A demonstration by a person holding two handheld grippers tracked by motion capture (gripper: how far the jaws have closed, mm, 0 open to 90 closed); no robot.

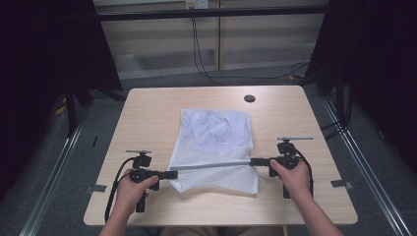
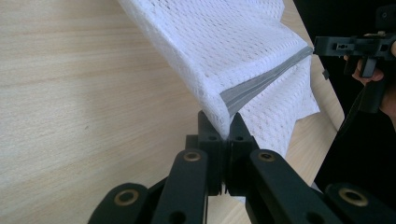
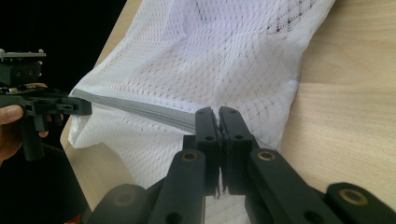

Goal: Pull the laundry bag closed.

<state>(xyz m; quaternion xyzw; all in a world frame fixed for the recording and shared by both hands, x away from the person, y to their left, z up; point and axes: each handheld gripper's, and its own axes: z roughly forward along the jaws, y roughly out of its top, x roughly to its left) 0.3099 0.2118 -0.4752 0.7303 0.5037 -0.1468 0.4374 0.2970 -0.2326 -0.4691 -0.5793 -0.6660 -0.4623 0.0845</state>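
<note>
The white mesh bag lies in the middle of your counter, its grey band pulled taut across it near the edge closest to you. Your left gripper has its fingers clamped on the band's left end at the bag's left edge. Your right gripper has its fingers clamped on the band's other end at the bag's right edge. A dark round hole sits in the counter beyond the bag's far right corner.
</note>
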